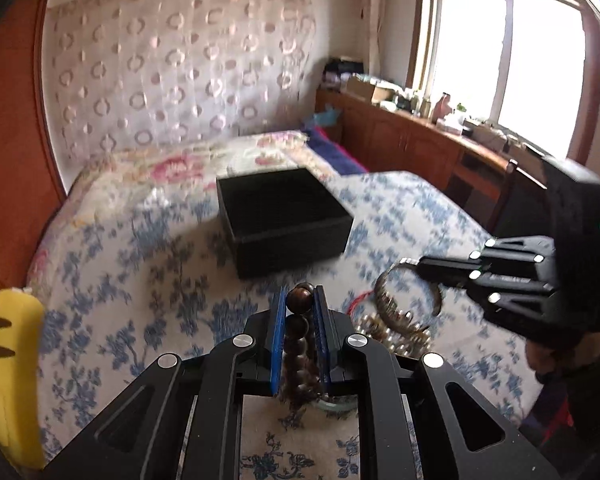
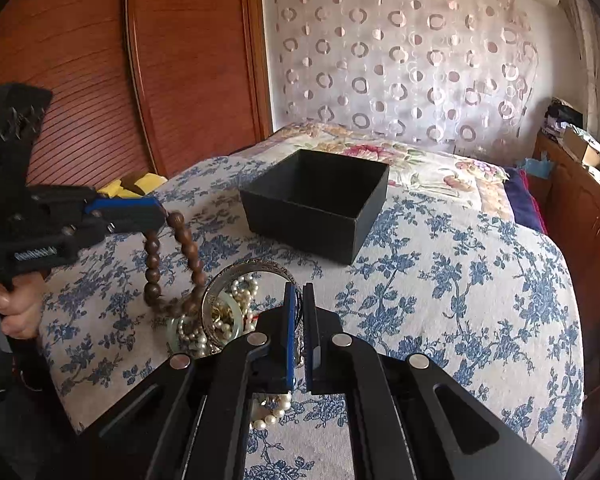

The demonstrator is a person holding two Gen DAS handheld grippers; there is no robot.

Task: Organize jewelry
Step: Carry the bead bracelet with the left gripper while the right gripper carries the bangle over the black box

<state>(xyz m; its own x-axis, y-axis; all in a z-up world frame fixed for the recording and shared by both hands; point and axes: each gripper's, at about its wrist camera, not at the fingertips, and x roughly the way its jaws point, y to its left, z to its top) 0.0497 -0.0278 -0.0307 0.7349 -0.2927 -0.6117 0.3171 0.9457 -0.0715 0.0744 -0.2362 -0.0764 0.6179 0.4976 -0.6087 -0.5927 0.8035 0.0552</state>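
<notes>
While the left gripper (image 1: 299, 300) was clamped on a wooden bead bracelet (image 2: 175, 264) near the lower middle of the left wrist view, the loop of dark brown beads was left dangling below its blue-lined fingers. At the right edge of that view, the right gripper (image 1: 410, 263) was seen closed on the rim of a silver bangle (image 1: 404, 296). From the right wrist view, the bangle was pinched between nearly touching fingers at the lower middle of the frame, tilted up over a pile of pearl strands (image 2: 220, 320) and a pale green ring-shaped piece (image 2: 176, 330) lying on the blue floral bedspread (image 2: 460, 280). An open black box (image 2: 320, 200) was set on the bedspread above the centre of the frame, well apart from the jewelry. A yellow plush (image 1: 8, 360) was visible at the lower left of the left wrist view.
</notes>
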